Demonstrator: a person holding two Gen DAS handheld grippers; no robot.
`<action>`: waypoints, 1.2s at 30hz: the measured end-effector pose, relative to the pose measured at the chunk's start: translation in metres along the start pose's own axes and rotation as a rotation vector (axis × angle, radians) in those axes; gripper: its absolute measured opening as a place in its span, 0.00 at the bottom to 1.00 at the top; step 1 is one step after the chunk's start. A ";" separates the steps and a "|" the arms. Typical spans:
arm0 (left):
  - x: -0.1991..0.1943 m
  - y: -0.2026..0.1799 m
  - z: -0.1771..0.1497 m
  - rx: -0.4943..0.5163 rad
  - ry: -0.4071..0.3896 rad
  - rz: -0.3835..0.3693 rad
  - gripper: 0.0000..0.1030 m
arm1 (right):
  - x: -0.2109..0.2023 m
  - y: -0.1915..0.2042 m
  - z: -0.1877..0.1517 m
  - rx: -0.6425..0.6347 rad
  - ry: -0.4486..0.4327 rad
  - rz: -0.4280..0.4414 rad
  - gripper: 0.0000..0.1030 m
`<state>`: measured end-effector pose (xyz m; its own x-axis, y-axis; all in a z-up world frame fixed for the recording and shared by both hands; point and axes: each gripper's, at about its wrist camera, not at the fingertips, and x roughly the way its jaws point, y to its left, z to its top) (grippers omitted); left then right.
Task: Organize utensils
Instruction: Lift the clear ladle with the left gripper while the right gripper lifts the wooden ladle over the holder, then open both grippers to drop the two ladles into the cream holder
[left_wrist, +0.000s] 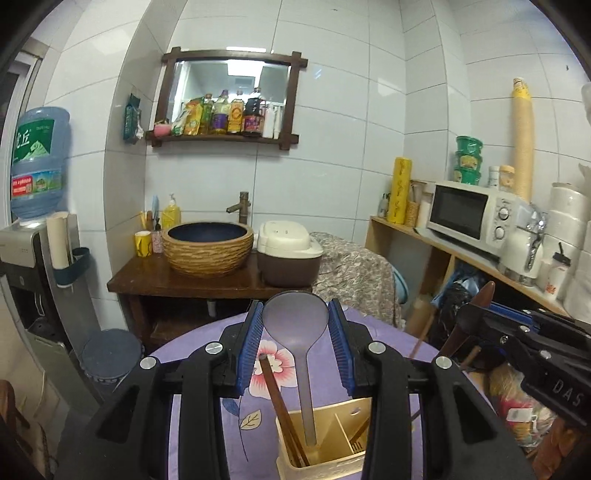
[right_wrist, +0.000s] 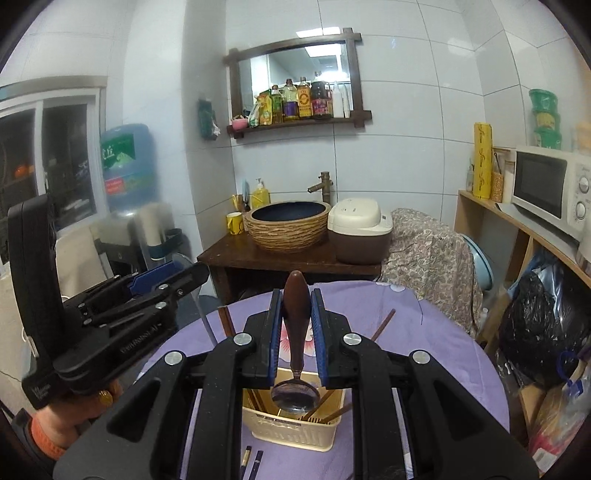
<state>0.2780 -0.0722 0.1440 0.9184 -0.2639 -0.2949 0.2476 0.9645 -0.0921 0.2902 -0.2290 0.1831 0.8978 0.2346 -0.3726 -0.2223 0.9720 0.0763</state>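
A beige slotted utensil holder (left_wrist: 332, 465) (right_wrist: 291, 428) stands on the purple floral tablecloth (left_wrist: 184, 369). My left gripper (left_wrist: 295, 306) is shut on the bowl of a grey plastic ladle (left_wrist: 295, 317), whose handle reaches down into the holder. Brown chopsticks (left_wrist: 280, 398) lean in the holder's left compartment. My right gripper (right_wrist: 297, 295) is shut on the brown wooden handle of a metal spoon (right_wrist: 295, 397), its bowl hanging just over the holder. Each gripper shows in the other's view: the right gripper (left_wrist: 476, 310) and the left gripper (right_wrist: 199, 273).
A loose chopstick (right_wrist: 384, 325) lies on the cloth beyond the holder, and two dark sticks (right_wrist: 251, 459) lie at the near edge. Behind the table are a sink stand (right_wrist: 288, 225), a rice cooker (right_wrist: 358, 229), a cloth-covered chair (right_wrist: 432, 251) and a shelf with a microwave (right_wrist: 546, 188).
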 end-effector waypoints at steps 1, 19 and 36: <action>0.002 0.003 -0.003 -0.009 0.007 -0.002 0.35 | 0.007 0.000 -0.006 -0.002 0.015 -0.008 0.16; 0.033 0.018 -0.075 -0.012 0.184 -0.021 0.35 | 0.039 0.000 -0.073 -0.044 0.123 -0.031 0.16; 0.001 0.035 -0.093 -0.057 0.155 -0.029 0.73 | 0.026 -0.012 -0.110 -0.011 0.093 -0.053 0.55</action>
<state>0.2587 -0.0403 0.0516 0.8514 -0.2944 -0.4341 0.2513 0.9554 -0.1550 0.2746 -0.2358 0.0707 0.8693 0.1797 -0.4605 -0.1798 0.9827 0.0439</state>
